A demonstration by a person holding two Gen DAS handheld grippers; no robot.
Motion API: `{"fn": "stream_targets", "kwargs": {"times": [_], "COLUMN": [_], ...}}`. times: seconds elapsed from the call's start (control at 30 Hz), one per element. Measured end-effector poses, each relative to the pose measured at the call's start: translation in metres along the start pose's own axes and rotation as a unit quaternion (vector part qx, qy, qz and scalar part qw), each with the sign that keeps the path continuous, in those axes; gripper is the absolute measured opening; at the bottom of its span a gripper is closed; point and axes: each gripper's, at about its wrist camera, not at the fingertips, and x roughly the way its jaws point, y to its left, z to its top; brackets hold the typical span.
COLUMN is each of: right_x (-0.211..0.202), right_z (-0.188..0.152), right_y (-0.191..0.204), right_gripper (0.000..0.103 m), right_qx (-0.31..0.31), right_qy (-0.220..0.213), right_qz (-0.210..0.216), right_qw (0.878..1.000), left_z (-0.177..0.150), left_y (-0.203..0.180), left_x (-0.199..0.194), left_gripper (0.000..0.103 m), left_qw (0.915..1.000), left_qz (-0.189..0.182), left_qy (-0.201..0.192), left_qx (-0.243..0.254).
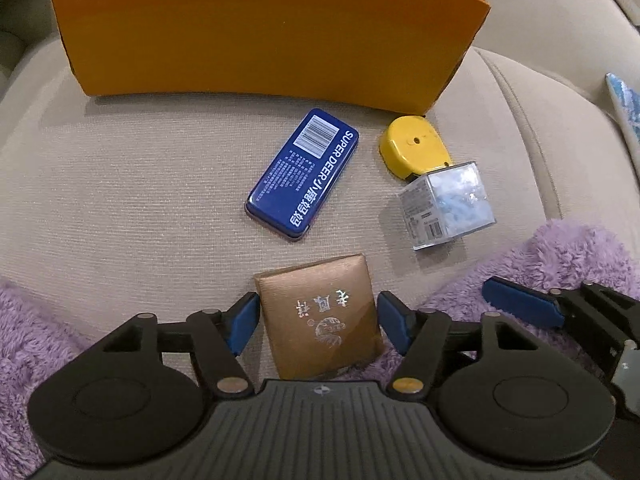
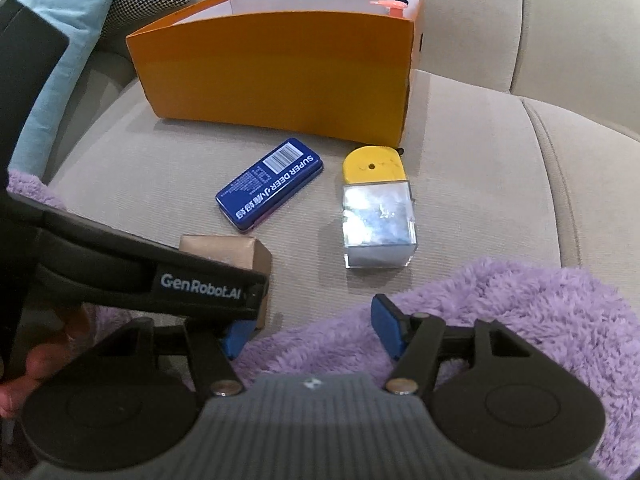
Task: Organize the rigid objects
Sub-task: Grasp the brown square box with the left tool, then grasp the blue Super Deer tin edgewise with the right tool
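A small brown box with silver print lies at the near edge of the sofa seat. My left gripper straddles it, a blue pad close beside each side with thin gaps showing. In the right wrist view one of its fingers crosses over the same box. Farther off lie a blue tin, a yellow tape measure and a clear plastic cube touching the tape measure. My right gripper stands open above the purple blanket with nothing between its pads.
An open orange cardboard box stands behind the objects with a pink item inside. A purple fleece blanket covers the near edge of the beige seat. A light blue cushion lies at the left. A hand holds the left gripper.
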Motion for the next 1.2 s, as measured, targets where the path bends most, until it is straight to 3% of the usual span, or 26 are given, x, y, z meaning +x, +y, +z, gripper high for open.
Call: {"fn": "stream_targets", "kwargs": {"times": [0.33,0.47,0.57,0.9,1.2], "right_x": [-0.001,0.010,0.023,0.073,0.092], "right_z": [0.009,0.026,0.041,0.080,0.093], "right_y": [-0.002,-0.001,0.004,0.001,-0.007], "right_gripper": [0.065,0.049,0.044,0.038,0.034], "right_qx": [0.026,0.069,0.097,0.183,0.193], "right_qy": [0.002,0.009,0.015,0.047,0.055], "right_qz": [0.016,0.056,0.064,0.052,0.045], "right_qw": [1.000,0.996,0.993,0.981,0.979], "left_z": [0.009,0.023,0.035,0.051,0.043], "left_y": [0.042,0.061,0.067,0.090,0.095], "left_x": [-0.028,-0.040,-0.038,-0.015,-0.015], "left_gripper": [0.072,0.072,0.072,0.072,0.077], "left_qw": [0.9988,0.9977,0.9969,0.9970,0.9966], "left_qz": [-0.007,0.007,0.023,-0.007,-0.004], "left_qy": [-0.044,-0.066,-0.074,-0.077,-0.064], "left_qx": [-0.021,-0.011,0.009,-0.004,-0.051]}}
